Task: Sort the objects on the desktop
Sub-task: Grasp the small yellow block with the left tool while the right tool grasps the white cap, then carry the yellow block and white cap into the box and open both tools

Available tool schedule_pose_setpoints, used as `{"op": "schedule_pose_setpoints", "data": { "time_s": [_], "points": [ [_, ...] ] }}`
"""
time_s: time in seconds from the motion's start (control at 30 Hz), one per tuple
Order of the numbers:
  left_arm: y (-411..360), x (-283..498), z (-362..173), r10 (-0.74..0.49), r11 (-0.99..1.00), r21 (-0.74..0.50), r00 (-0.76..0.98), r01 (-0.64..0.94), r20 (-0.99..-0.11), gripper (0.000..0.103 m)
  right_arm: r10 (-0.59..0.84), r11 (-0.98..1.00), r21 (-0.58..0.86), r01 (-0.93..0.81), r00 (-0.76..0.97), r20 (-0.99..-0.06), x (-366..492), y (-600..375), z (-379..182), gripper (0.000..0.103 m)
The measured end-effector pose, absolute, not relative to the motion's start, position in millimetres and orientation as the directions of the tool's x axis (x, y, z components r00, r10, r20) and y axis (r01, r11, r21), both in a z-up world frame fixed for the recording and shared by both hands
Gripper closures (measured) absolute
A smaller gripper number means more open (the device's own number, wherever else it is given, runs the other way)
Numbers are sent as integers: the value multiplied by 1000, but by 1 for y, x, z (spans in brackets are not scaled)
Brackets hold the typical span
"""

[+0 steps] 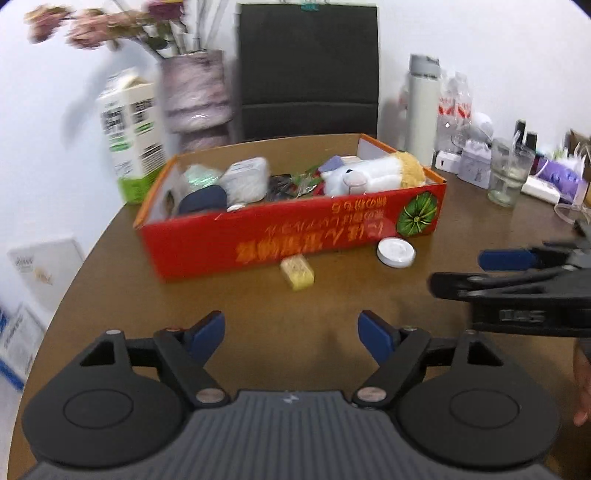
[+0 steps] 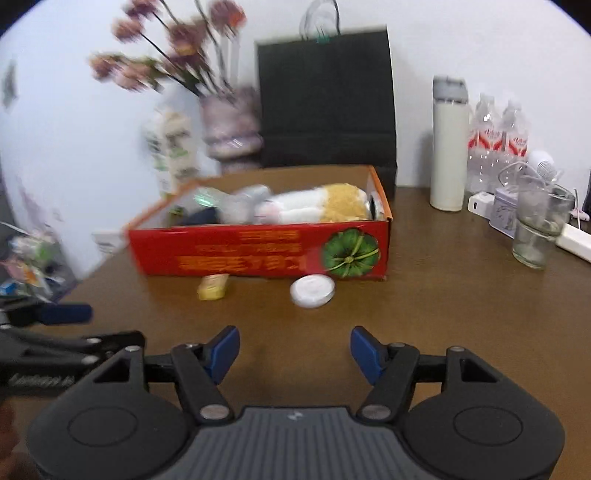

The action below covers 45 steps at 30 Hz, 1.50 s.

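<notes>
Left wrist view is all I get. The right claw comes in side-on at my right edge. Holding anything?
Observer: No. In its own view the right claw stands open, with only bare table between its blue pads.
Operator: Black shape at the back is cut off at the top here. Chair?
Observer: No, a paper bag. The right wrist view shows clear handles and a green clip on top.
</notes>
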<state>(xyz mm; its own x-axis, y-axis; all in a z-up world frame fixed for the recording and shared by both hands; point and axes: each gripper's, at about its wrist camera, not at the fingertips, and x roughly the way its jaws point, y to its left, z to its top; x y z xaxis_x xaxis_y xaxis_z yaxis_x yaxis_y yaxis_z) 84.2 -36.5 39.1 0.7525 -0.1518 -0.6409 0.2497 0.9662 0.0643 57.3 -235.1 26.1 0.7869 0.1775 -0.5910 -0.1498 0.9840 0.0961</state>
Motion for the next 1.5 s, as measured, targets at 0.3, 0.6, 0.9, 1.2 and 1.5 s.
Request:
{"op": "schedule_pose_setpoints", "data": {
  "time_s": [0.3, 0.6, 0.9, 1.2, 1.5],
  "points": [
    [-42, 160, 7, -190, 967, -2, 715, 254, -673, 38, 141, 989, 53, -140, 744, -653, 135, -227, -1, 51],
    [-59, 172, 2, -187, 958, 40, 721, 285, -667, 75, 134, 990, 58, -125, 770, -623, 136, -220, -8, 65],
    [-58, 125, 9, -63, 973, 134, 780, 186, -622, 78, 131, 991, 42, -130, 811, -570, 99, -216, 5, 65],
    [-40, 16, 39, -83, 988, 66, 832, 142, -548, 79, 215, 970, 205, -132, 859, -465, -1, -235, 16, 65],
    [-24, -77, 55, -80, 992, 43, 865, 116, -494, 79, 222, 963, 223, -151, 915, -338, -93, -250, 23, 65]
  ]
}}
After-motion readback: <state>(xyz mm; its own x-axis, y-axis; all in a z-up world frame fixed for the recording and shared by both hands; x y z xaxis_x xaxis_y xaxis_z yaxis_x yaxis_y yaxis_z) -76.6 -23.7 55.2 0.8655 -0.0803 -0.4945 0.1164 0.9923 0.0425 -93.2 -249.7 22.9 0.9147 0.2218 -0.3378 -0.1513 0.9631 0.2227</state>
